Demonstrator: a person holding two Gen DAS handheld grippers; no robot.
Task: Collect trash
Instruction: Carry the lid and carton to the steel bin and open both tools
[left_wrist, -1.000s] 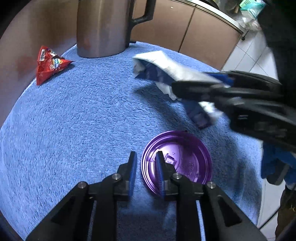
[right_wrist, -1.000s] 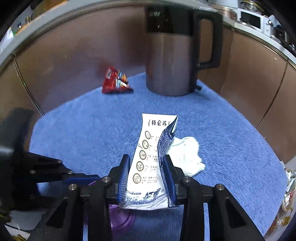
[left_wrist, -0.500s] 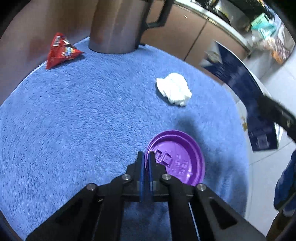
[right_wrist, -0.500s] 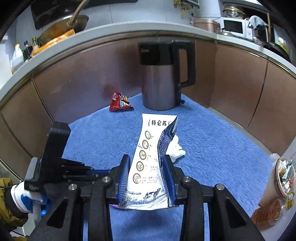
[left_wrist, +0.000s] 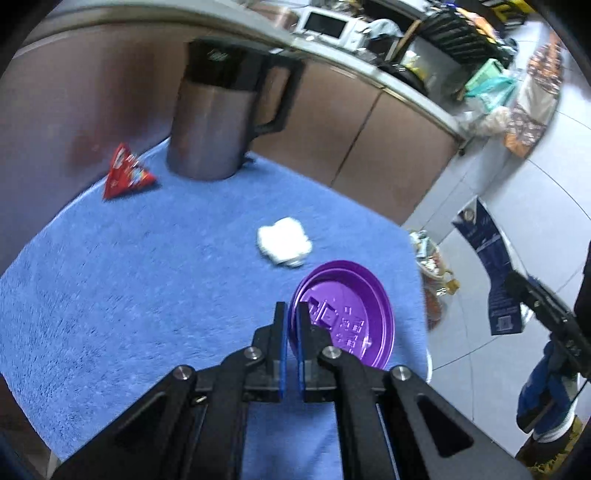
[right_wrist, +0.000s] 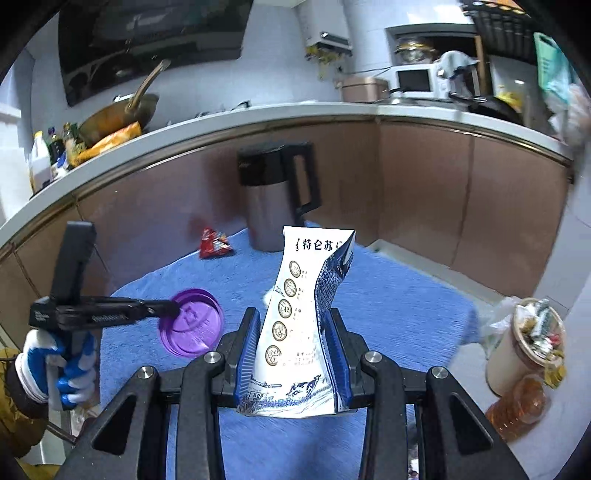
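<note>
Over the blue terry cloth (left_wrist: 122, 295) that covers the low table, the left gripper (left_wrist: 291, 314) has its two blue-padded jaws pinched nearly together on the rim of one round purple plastic lid (left_wrist: 347, 317), which hangs tilted on edge clear of the cloth; a hand in a blue-and-white glove (right_wrist: 55, 365) holds that tool's grip. Off to the side, the right gripper (right_wrist: 295, 354) stands at a narrow gap, its pads pressed against both flanks of one squashed white-and-blue milk carton (right_wrist: 306, 317), printed with characters and round seals, upright between the fingers. Two pieces of litter lie on the cloth: one crumpled white tissue (left_wrist: 283, 246) near the middle and one red foil snack wrapper (left_wrist: 125, 177), folded into a triangle, just beside the brushed-steel kettle (left_wrist: 218, 122) with its black lid and handle. Past the table's far edge stands a pale bin (right_wrist: 517, 354) heaped with wrappers.
</note>
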